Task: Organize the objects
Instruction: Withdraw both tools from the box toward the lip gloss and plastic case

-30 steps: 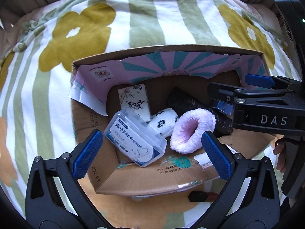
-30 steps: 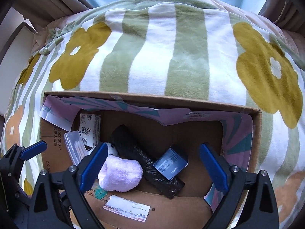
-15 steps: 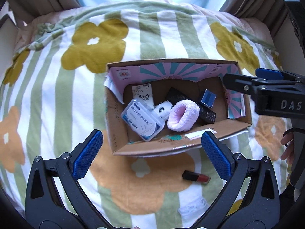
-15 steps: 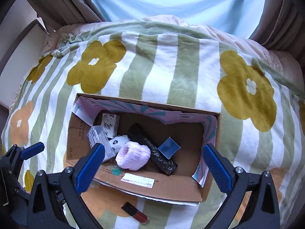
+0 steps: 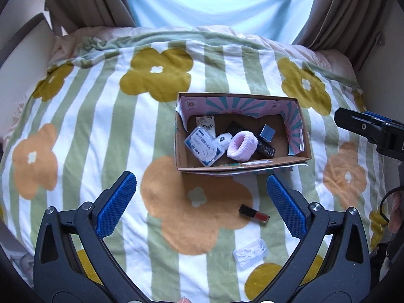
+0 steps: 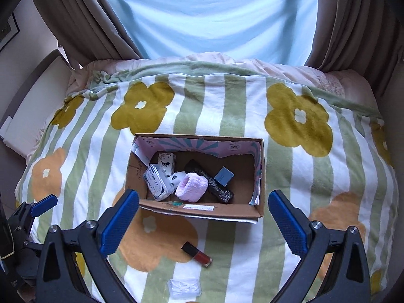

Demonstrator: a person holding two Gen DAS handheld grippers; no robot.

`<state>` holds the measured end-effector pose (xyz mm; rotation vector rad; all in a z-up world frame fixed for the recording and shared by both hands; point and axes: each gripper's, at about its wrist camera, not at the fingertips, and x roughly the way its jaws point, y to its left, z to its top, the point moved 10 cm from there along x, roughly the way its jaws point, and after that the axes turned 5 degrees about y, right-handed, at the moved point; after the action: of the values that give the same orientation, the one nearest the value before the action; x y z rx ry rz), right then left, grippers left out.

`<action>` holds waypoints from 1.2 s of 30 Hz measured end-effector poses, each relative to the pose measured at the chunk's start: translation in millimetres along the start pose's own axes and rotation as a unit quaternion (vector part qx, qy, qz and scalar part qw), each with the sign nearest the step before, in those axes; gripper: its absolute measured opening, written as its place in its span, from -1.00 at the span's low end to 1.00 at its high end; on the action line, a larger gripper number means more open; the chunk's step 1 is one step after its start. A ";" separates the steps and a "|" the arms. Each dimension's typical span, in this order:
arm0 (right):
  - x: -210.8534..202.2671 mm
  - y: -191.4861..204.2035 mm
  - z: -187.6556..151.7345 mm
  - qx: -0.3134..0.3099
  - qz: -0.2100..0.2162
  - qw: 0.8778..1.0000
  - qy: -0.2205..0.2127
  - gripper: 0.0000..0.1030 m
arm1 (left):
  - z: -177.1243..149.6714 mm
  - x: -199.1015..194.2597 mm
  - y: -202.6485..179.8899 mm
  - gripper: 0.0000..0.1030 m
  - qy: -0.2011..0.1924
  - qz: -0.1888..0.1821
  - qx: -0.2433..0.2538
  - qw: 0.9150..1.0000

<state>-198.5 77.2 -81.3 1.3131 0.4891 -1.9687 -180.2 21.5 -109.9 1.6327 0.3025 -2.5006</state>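
You hold the left gripper (image 5: 201, 197) high above the bed with its blue-padded fingers (image 5: 116, 203) spread wide and nothing between them, and the right gripper (image 6: 204, 217) hangs in the same way, jaws fully apart and empty. Below both lies a flower-patterned blanket (image 5: 106, 126) with green and white stripes, and on it stands an open cardboard box (image 5: 306, 149) lined with pink and teal paper. Inside the box you can see a clear plastic case with blue print (image 5: 204, 147) toward its left end, a white patterned packet (image 5: 207, 124) behind that, a small white roll with a black mark (image 5: 223, 139) just beside the case, a fluffy pink band (image 5: 242, 146) in the middle, a black wrapped bundle (image 5: 265, 148) lying slantwise behind and to the right of the band, and a small blue-grey box (image 5: 267, 132) resting against that bundle. Outside the box, on the blanket on the side nearer you, lies a lipstick-like tube with a black cap and red body (image 5: 254, 214), well apart from the cardboard. Nearer still sits a small clear plastic packet (image 5: 250, 253) with white contents that are too small to make out. Both loose things lie between the box and your grippers. Beyond the bed hang brown curtains (image 6: 83, 17) on either side of a pale blue sheer panel (image 6: 212, 12).
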 end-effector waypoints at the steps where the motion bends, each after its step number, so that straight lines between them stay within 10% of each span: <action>1: -6.0 0.1 -6.6 0.002 -0.004 1.000 -0.004 0.98 | -6.6 -6.7 1.2 0.99 0.000 0.001 -0.002 1.000; 13: -45.8 2.5 -71.1 -0.020 -0.009 0.999 -0.037 0.98 | -87.6 -31.3 -2.9 0.99 0.020 -0.011 -0.005 1.000; 36: -8.7 17.3 -76.5 -0.155 0.039 0.986 -0.036 0.90 | -102.5 -10.7 -32.9 0.99 0.043 -0.021 -0.031 0.998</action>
<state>-134.9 118.2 -103.6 1.0457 0.6688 -1.7854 -92.3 78.5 -137.2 1.7290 0.4221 -2.4292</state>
